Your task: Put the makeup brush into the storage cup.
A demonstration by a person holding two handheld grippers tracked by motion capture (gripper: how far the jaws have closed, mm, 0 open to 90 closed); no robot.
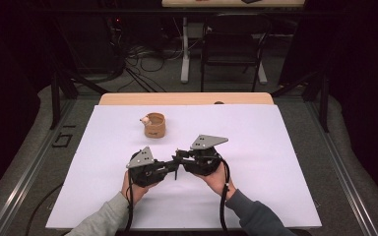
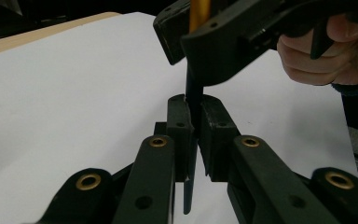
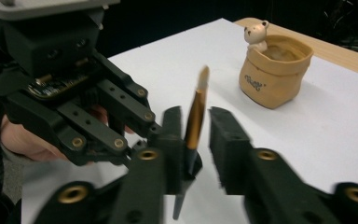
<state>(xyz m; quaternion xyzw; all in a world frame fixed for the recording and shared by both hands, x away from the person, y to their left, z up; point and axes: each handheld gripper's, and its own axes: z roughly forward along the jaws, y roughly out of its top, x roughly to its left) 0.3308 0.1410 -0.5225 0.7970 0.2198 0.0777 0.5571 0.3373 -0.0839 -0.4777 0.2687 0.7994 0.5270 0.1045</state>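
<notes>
Above the white sheet (image 1: 275, 196), my left gripper (image 2: 193, 122) pinches the paintbrush (image 3: 195, 122); right gripper (image 3: 198, 133) stands spread, handover done, pot (image 1: 154, 125) next.

I count two black two-jaw grippers: my left gripper (image 1: 173, 167) and my right gripper (image 1: 178, 156), one in each of my two hands. Each gripper carries one grey three-cornered plate and trails one black cable. There is one slim paintbrush with a dark handle, a gold ferrule and a tan tip (image 3: 194, 126). There is one tan sack-shaped ceramic pot (image 1: 154, 125) at the far side, bearing one small bear figure (image 3: 256, 35). One white sheet (image 1: 275, 147) covers one wooden table (image 1: 187, 99).
</notes>
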